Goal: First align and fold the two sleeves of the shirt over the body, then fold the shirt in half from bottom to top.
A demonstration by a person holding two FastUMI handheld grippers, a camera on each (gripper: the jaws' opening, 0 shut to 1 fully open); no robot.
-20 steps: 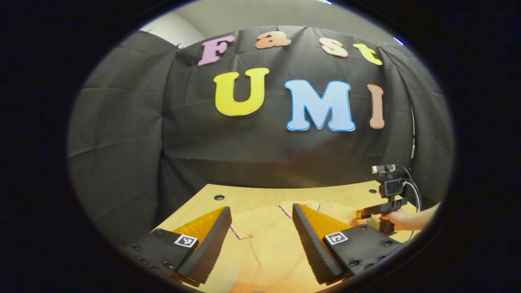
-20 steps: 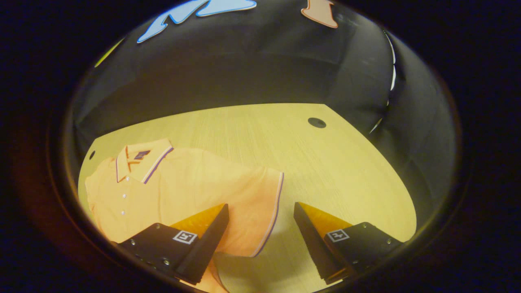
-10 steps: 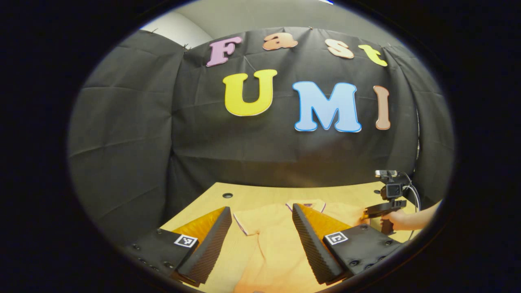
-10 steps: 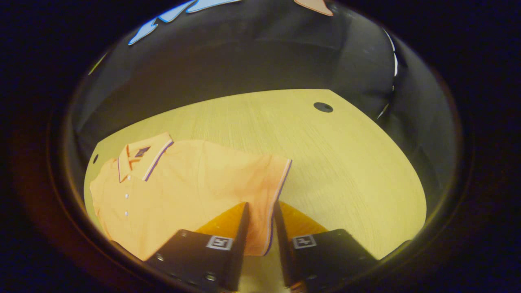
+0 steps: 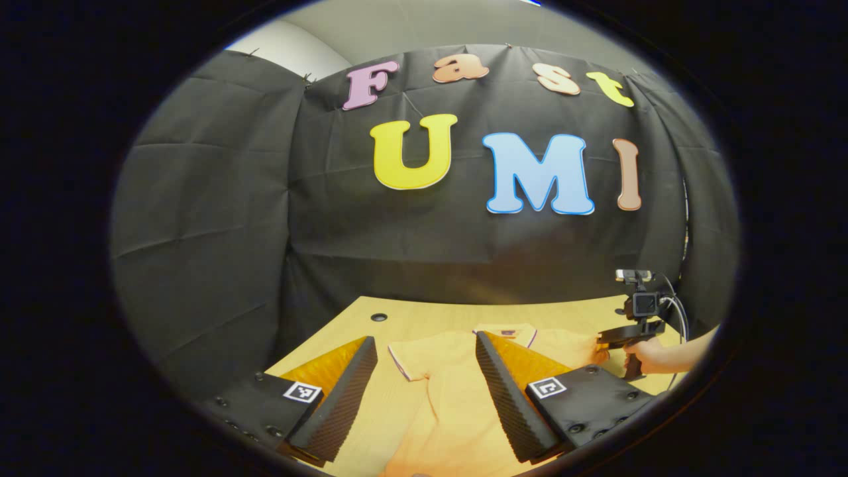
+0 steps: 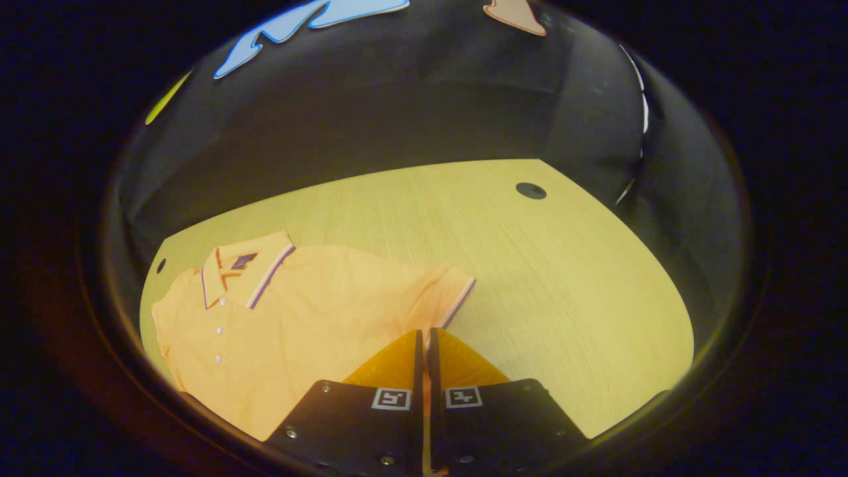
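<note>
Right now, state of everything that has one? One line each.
shirt: flat on the table, face up, unfolded.
right sleeve: spread out to the side, hem pinched.
left sleeve: spread flat, ungripped.
collar: folded down.
right gripper: jaws shut on the right sleeve.
left gripper: jaws open, above the shirt.

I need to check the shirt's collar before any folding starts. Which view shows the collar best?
The right gripper view: the collar lies open to the camera, with its striped edge and the placket buttons below. In the left gripper view the collar is a small, flattened strip far back, partly behind that gripper's finger.
</note>
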